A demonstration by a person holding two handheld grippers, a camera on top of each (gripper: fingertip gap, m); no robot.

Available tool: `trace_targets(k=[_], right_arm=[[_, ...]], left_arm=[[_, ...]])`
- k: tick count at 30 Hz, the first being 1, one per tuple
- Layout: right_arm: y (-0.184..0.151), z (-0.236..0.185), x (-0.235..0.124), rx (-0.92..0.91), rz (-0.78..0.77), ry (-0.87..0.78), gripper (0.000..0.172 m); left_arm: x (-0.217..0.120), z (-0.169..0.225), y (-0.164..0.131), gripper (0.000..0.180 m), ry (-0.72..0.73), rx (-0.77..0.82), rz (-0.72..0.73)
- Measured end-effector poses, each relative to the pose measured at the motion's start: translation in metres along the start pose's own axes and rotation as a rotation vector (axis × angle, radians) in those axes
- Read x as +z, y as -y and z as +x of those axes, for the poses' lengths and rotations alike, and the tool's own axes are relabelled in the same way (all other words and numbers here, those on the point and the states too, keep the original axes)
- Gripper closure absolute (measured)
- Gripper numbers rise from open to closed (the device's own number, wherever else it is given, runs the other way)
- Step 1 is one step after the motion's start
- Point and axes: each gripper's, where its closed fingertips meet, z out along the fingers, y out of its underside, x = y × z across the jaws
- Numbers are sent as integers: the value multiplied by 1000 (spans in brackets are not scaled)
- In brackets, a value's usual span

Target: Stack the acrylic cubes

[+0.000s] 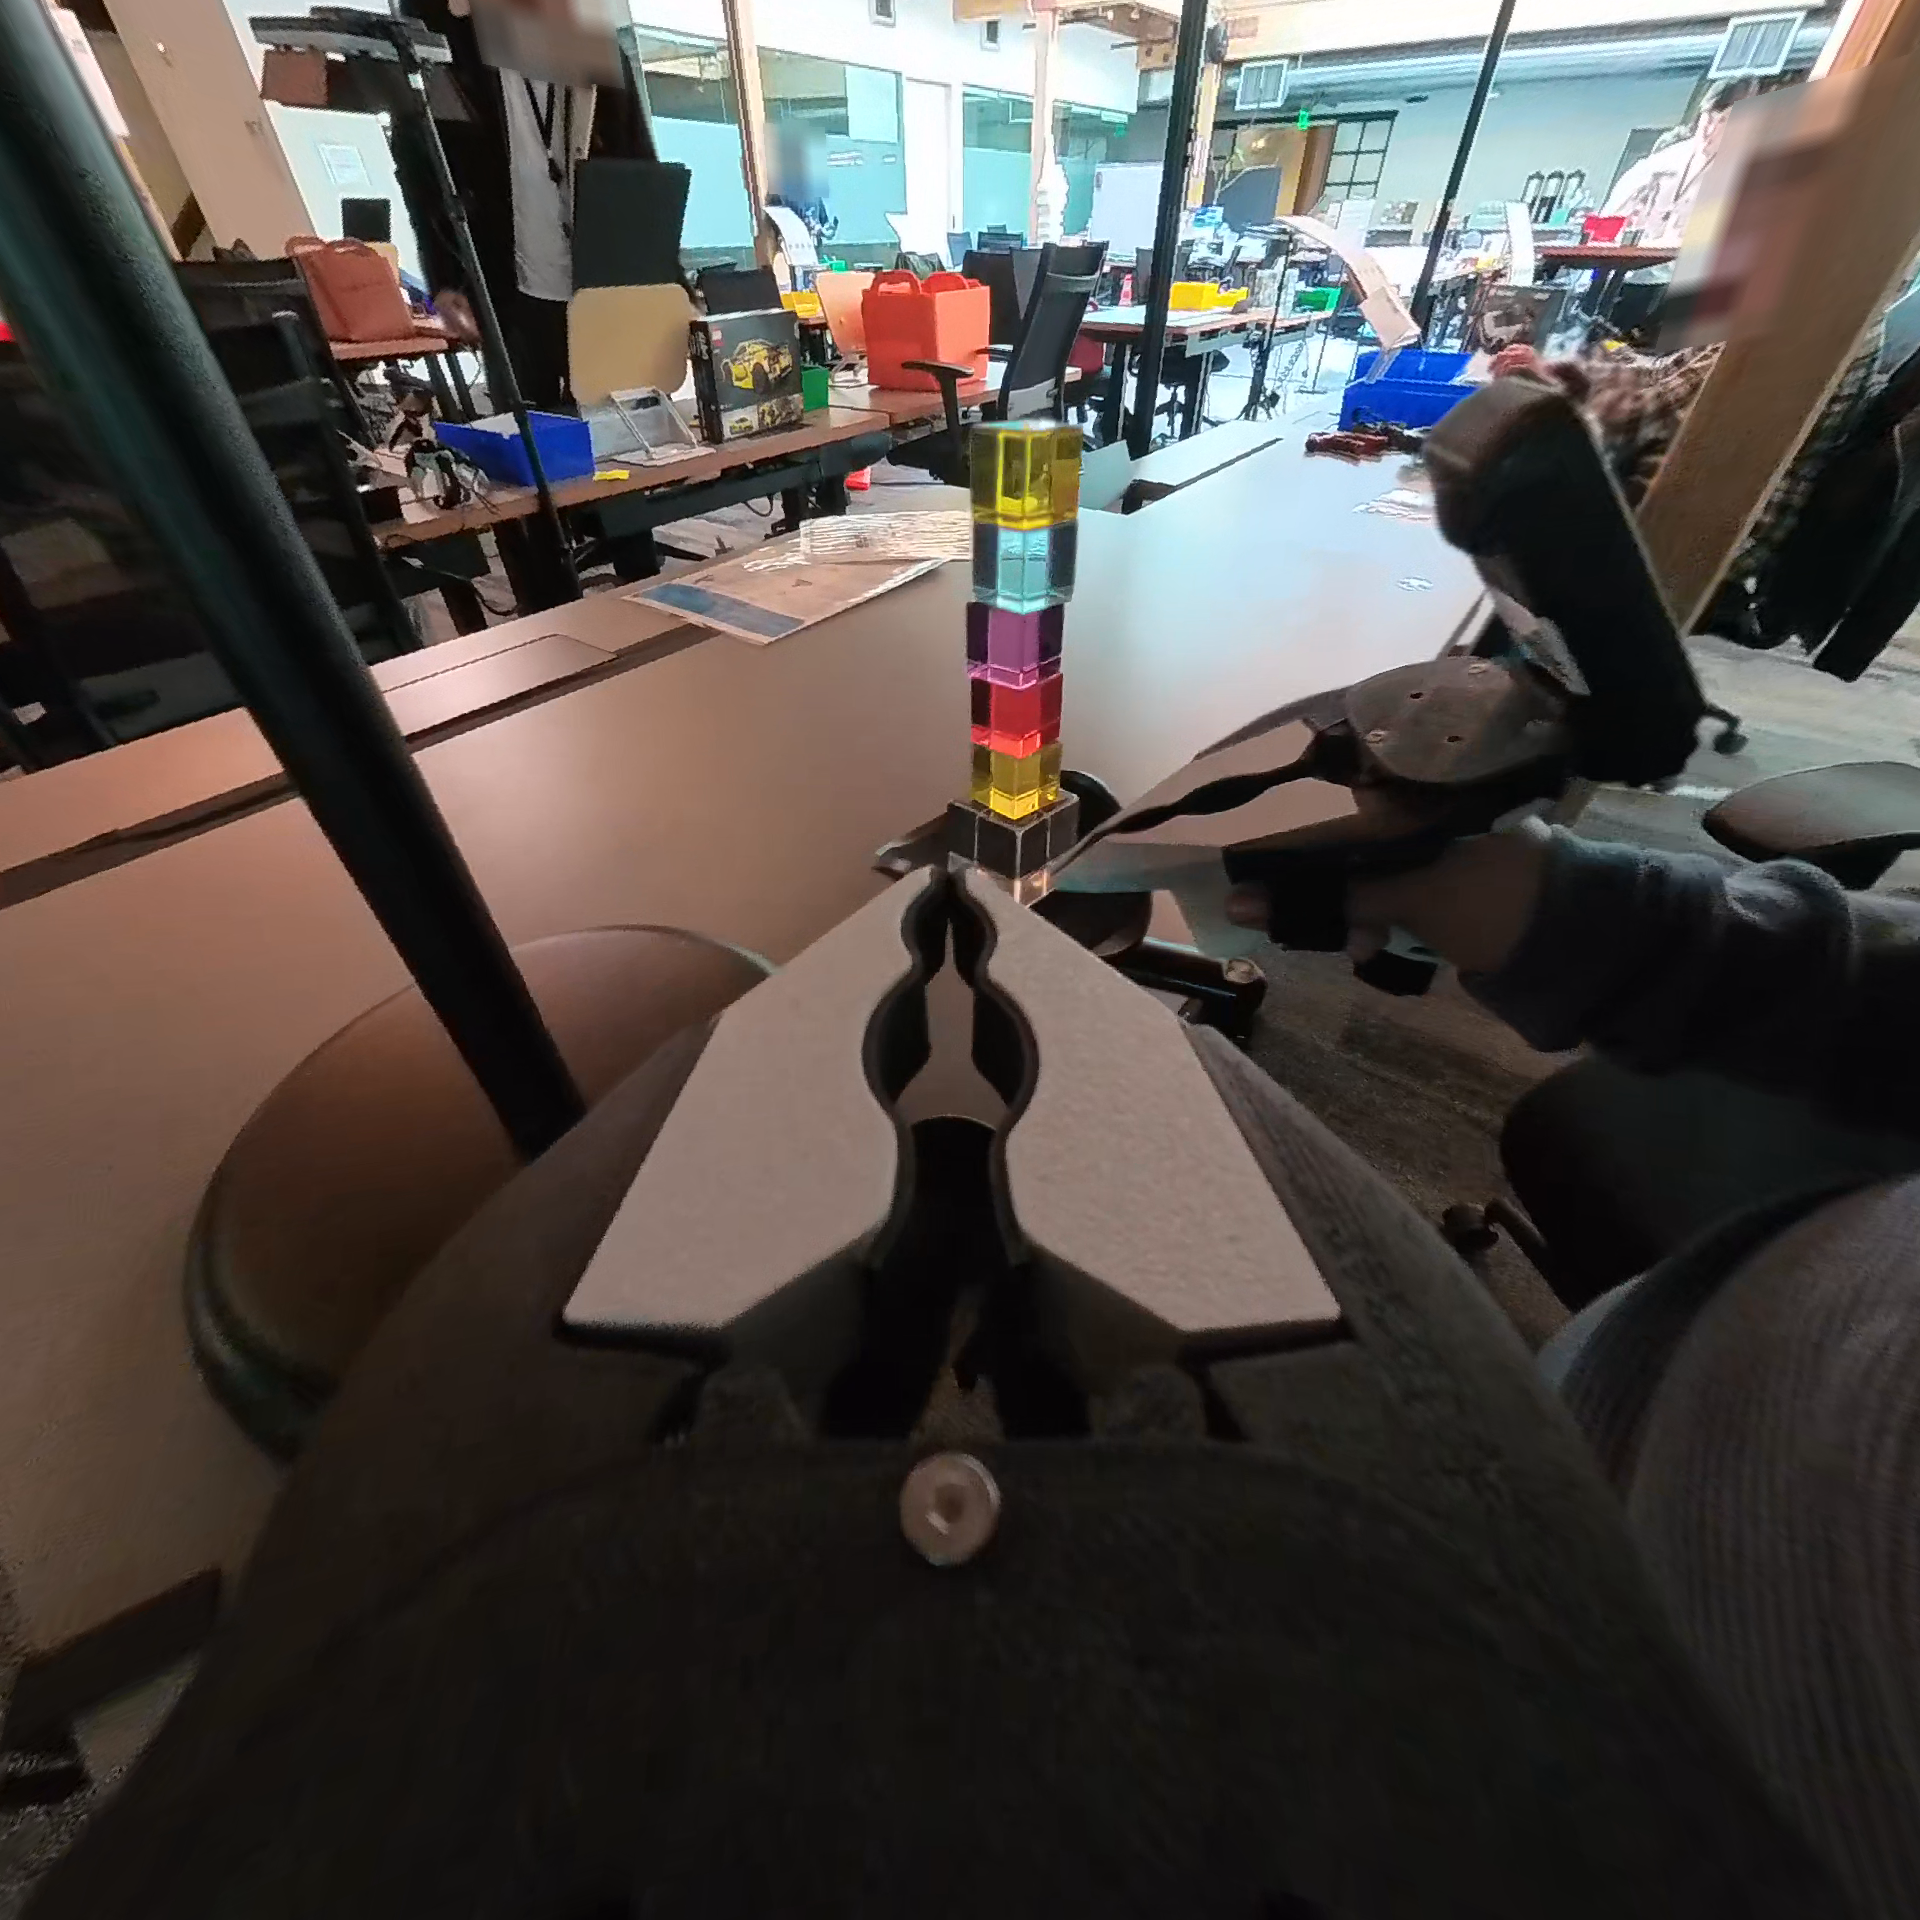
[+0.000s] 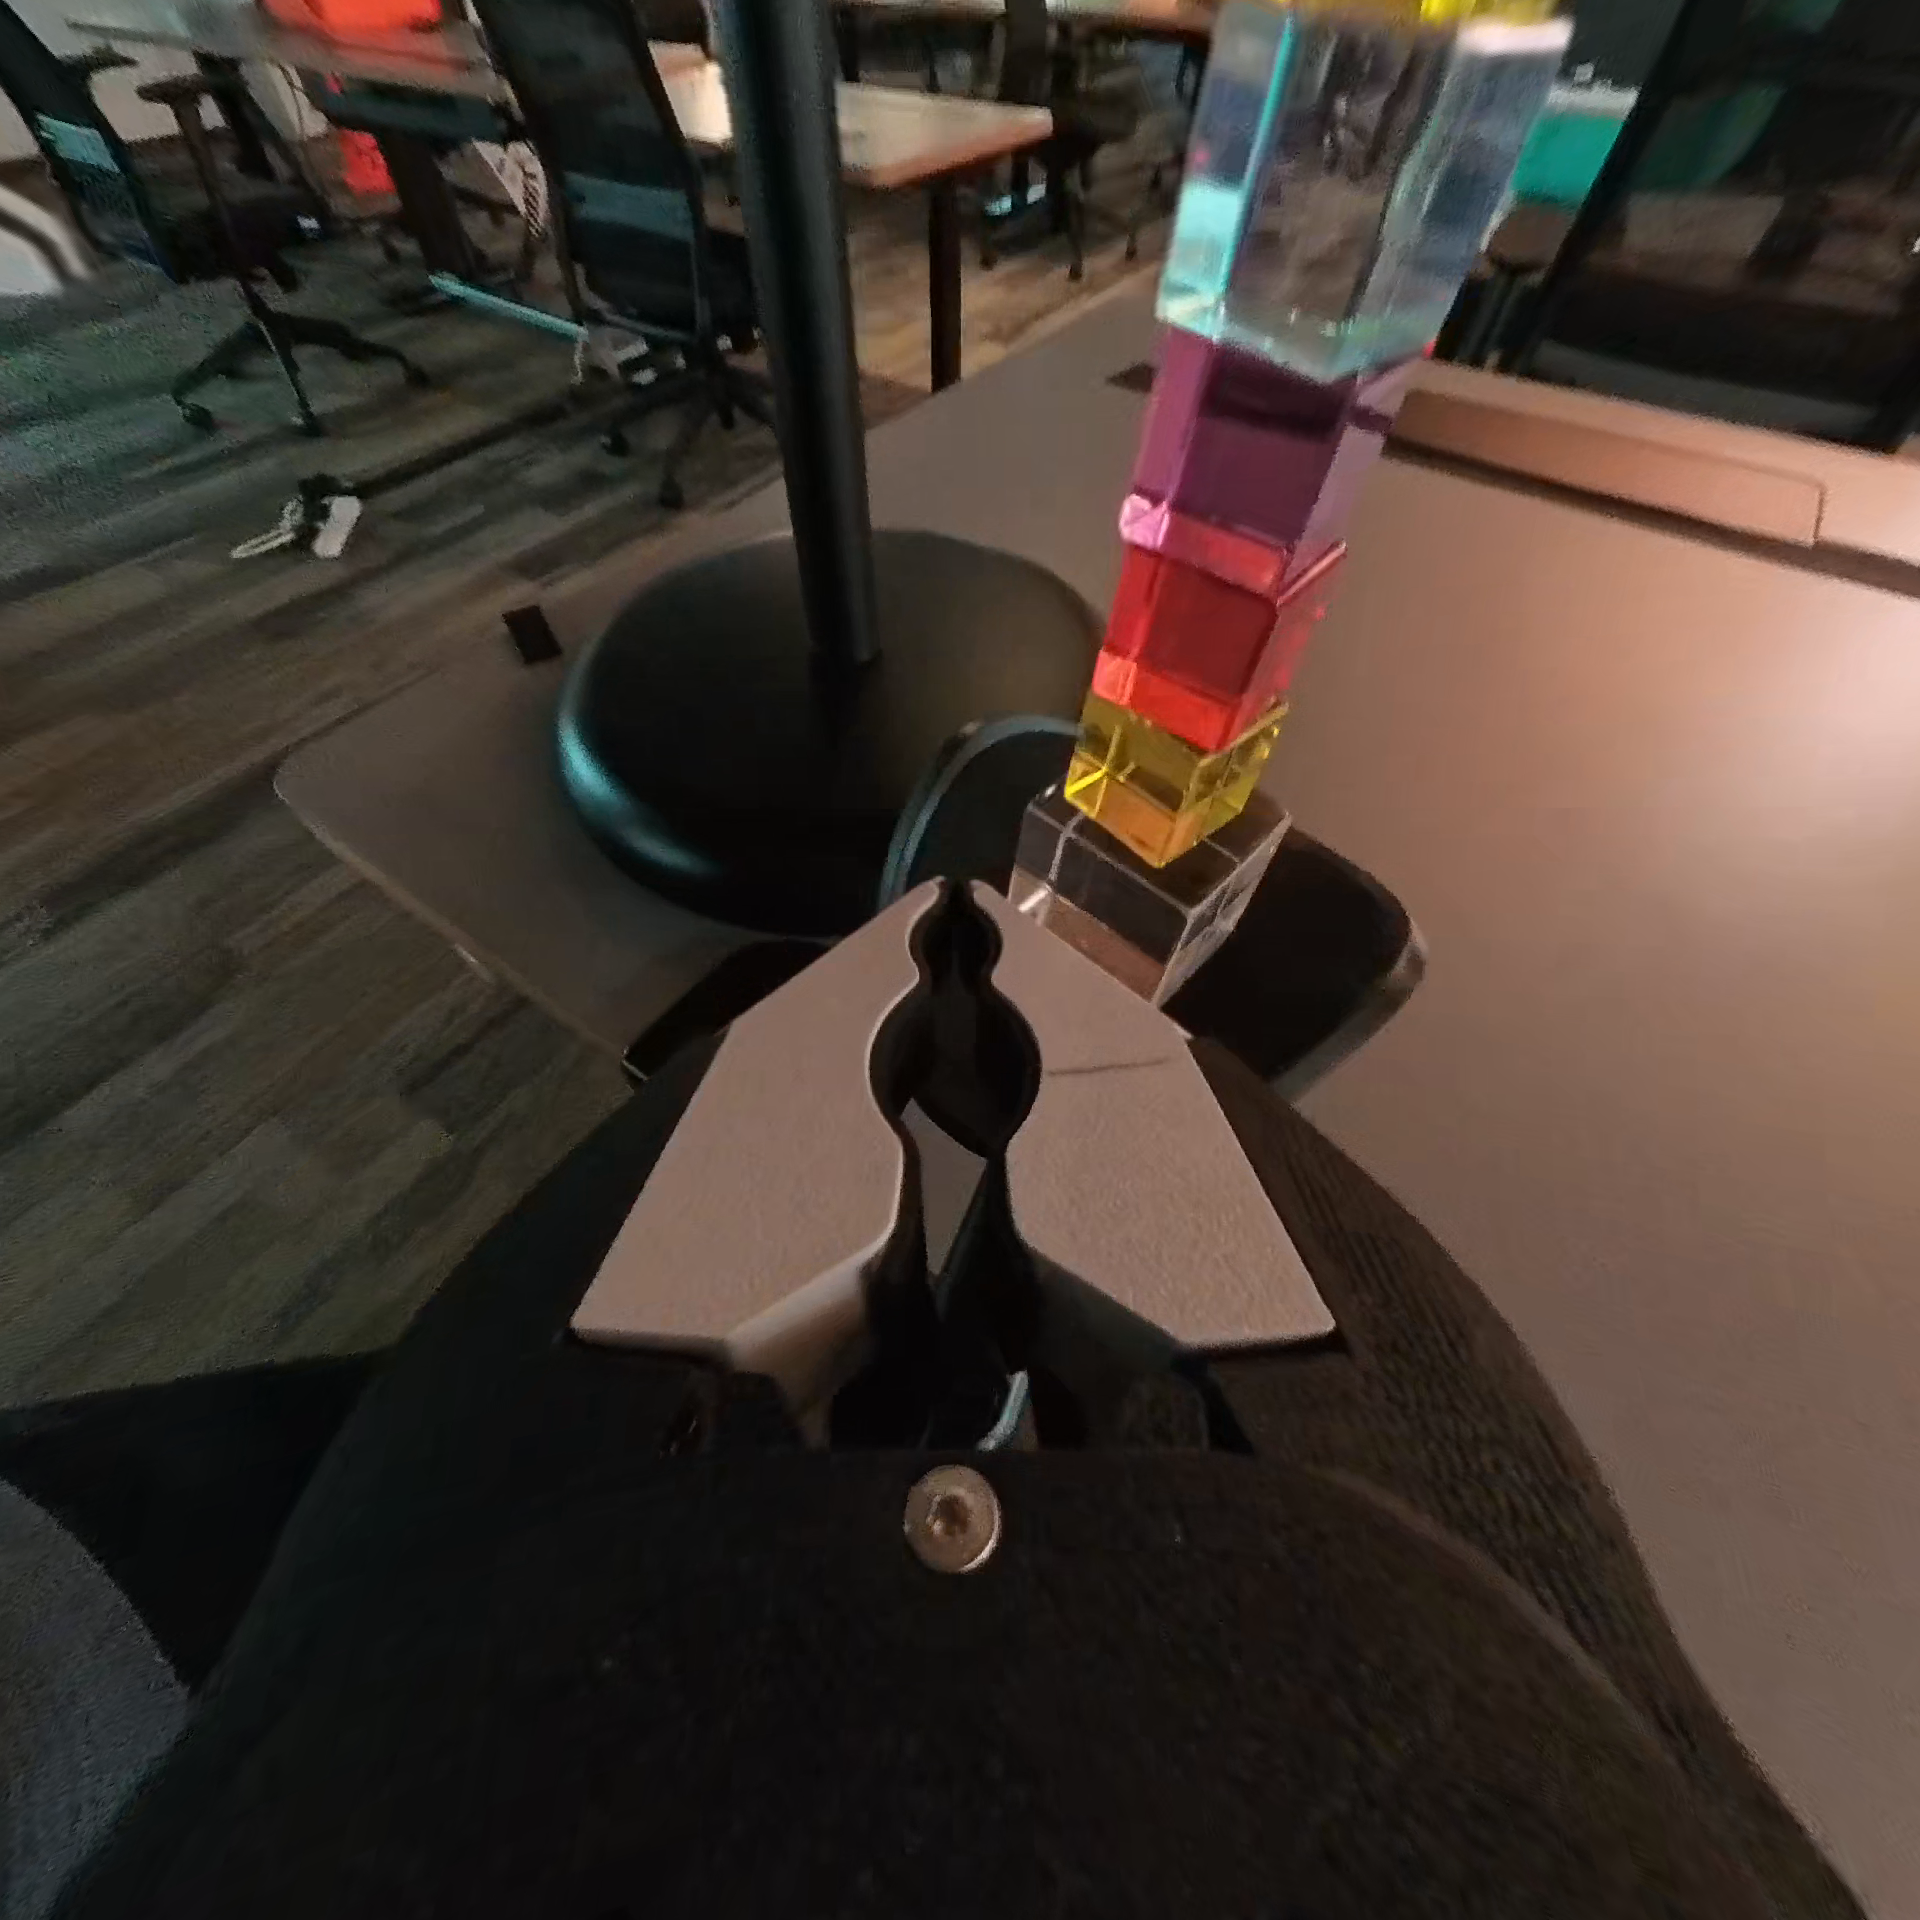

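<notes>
Tower of cubes (image 1: 1018,644): standing upright just ahead of both pairs of tongs, on a dark pad at the near corner of the table (image 1: 623,790); from the bottom up it is running clear, yellow, red, purple, pale blue, yellow.
Left tongs (image 1: 951,876): closed tip to tip with nothing between them, pointing at the clear base cube (image 1: 1013,844) and sitting just short of its near lower edge; whether they are touching it I cannot tell.
Right tongs (image 2: 961,886): likewise pinched together and empty, their tip lying right against the near corner of the clear base cube; actual contact is hard to judge.
Material: the cubes are looking like glossy, see-through acrylic or glass, so probably stiff, fairly dense for their size, and slick against smooth pads.
Stability: the blocks are sitting slightly twisted from one another, with the upper ones looking bigger than the lower, so the column is likely top-heavy and prone to toppling at a nudge.
Where to take hold: flat opposite faces of a single cube, squarely, rather than corners or edges.
Surroundings: a black pole on a round base (image 2: 727,727) is standing left of the right tongs.
</notes>
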Motion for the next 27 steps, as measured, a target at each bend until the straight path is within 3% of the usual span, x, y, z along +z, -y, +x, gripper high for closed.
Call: trace_targets(k=[9, 27], right_arm=[[-13, 13, 12, 41, -126, -25, 172], [-10, 34, 17, 70, -171, -41, 172]], left_arm=[[-3, -2, -6, 180, 11, -9, -11], [2, 0, -8, 180, -7, -21, -14]])
